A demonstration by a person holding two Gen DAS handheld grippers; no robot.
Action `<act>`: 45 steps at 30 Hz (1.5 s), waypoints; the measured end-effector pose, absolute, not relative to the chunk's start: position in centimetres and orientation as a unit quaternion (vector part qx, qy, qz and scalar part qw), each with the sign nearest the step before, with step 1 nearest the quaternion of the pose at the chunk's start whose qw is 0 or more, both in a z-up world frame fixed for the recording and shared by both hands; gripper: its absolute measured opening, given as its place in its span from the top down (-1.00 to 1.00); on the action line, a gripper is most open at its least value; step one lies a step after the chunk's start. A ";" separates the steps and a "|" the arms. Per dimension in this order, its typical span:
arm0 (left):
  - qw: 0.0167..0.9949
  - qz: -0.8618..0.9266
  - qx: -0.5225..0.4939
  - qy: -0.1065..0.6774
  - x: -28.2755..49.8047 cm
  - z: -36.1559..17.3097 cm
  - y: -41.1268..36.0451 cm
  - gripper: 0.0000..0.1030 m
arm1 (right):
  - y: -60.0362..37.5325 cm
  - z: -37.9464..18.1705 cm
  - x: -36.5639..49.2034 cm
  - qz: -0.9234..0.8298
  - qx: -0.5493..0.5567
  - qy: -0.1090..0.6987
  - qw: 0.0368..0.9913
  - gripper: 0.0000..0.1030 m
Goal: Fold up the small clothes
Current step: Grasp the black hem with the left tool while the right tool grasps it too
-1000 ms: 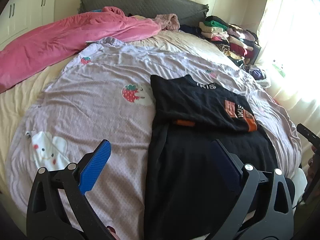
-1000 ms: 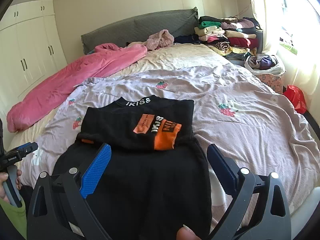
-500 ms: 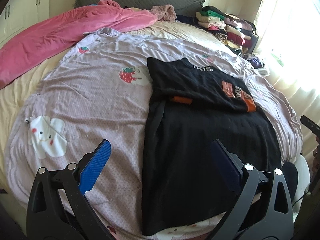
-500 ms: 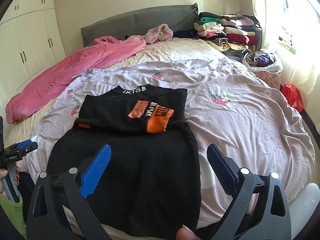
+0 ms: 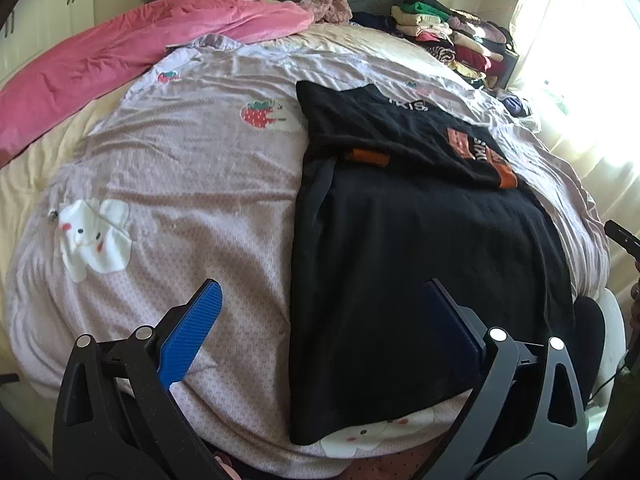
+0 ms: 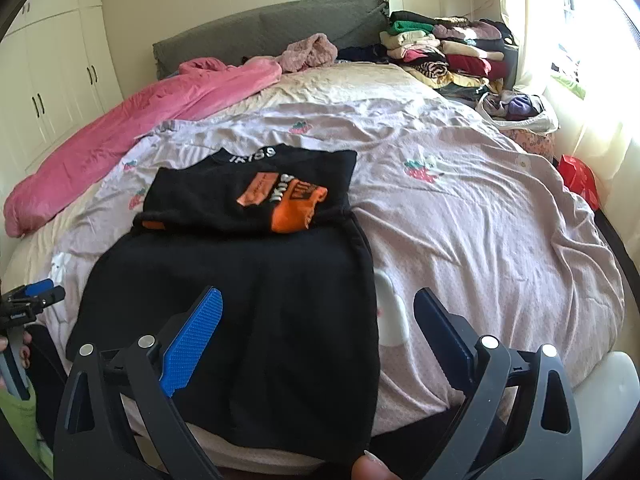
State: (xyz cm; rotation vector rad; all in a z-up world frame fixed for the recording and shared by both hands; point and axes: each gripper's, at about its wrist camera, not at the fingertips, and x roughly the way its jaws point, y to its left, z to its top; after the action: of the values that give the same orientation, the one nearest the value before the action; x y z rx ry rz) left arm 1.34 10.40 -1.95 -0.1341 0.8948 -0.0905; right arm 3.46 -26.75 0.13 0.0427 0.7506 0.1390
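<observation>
The black garment [image 5: 420,264] lies flat on the lilac printed bedspread [image 5: 192,184], its lower hem at the near edge of the bed. Its upper part, bearing an orange and white print [image 6: 284,200] and white collar lettering, is folded over onto the body of the garment, so the print faces up at the far end of the garment. The left gripper [image 5: 320,312] is held above the near edge of the garment with its jaws spread wide and nothing between them; its left finger is over bare bedspread, its right finger over the black fabric. The right gripper [image 6: 316,320] is likewise spread wide and empty, above the garment's near right corner. A pink quilt [image 6: 132,120] lies beyond the garment, toward the grey headboard [image 6: 272,28]. A stack of folded clothes [image 6: 444,48] sits far beyond the garment, beside the window.
</observation>
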 end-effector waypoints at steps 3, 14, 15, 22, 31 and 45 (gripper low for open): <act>0.896 -0.039 -0.074 0.435 1.0 -2.5 10.7 -0.81 | -27.0 -0.5 3.3 0.064 0.021 0.374 0.925 -0.86; 0.887 -0.045 -0.098 0.448 0.1 -3.8 11.0 -0.81 | -28.2 -1.8 2.3 0.056 0.021 0.387 0.920 -0.86; 0.887 -0.046 -0.098 0.449 0.0 -3.9 11.0 -0.79 | -28.2 -1.9 2.3 0.055 0.020 0.389 0.920 -0.86; 0.883 -0.062 -0.098 0.454 -0.3 -4.1 10.7 -0.46 | -28.7 -2.9 1.7 0.052 0.019 0.401 0.915 -0.86; 0.871 -0.078 -0.096 0.475 -0.5 -5.2 10.1 0.09 | -29.0 -4.1 1.3 0.054 0.021 0.414 0.908 -0.86; 0.860 -0.088 -0.091 0.494 -0.5 -6.5 9.6 0.60 | -28.6 -6.7 1.5 0.073 0.006 0.451 0.889 -0.55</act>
State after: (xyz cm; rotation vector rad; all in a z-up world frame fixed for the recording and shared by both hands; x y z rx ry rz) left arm -0.55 9.60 -6.46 -0.1912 1.0357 -0.1844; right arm 1.50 -28.60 -6.74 0.0116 0.9371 0.1523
